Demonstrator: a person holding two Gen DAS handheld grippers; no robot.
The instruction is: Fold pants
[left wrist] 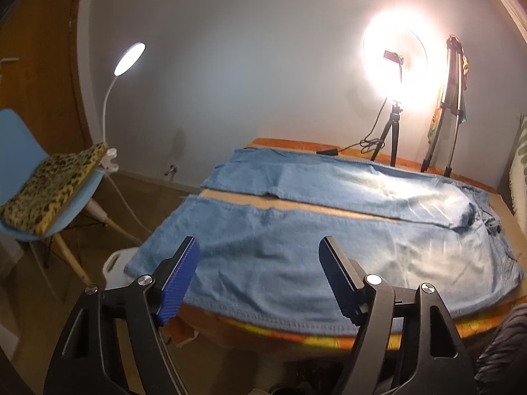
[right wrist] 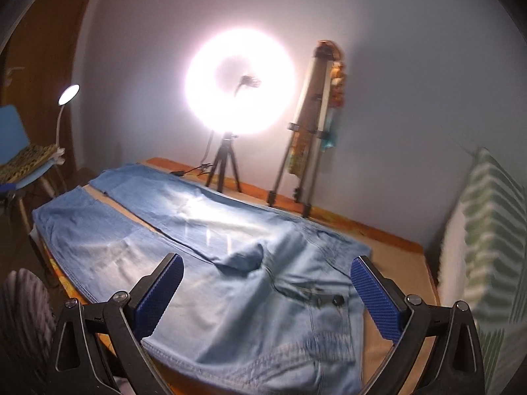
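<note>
Light blue jeans (left wrist: 329, 247) lie spread flat on a table, legs apart toward the left, waist at the right. My left gripper (left wrist: 260, 250) is open and empty, just above the near leg by its front seam. In the right wrist view the jeans (right wrist: 230, 296) show the waistband, a dark button and the crotch fold. My right gripper (right wrist: 266, 270) is open wide and empty, above the waist and hip area.
A lit ring light on a tripod (left wrist: 395, 62) and a folded metal tripod (left wrist: 451, 108) stand at the table's far edge (left wrist: 296, 143). A blue chair with a spotted cushion (left wrist: 49, 191) and a clip lamp (left wrist: 130, 59) stand left. A striped cushion (right wrist: 487, 247) lies right.
</note>
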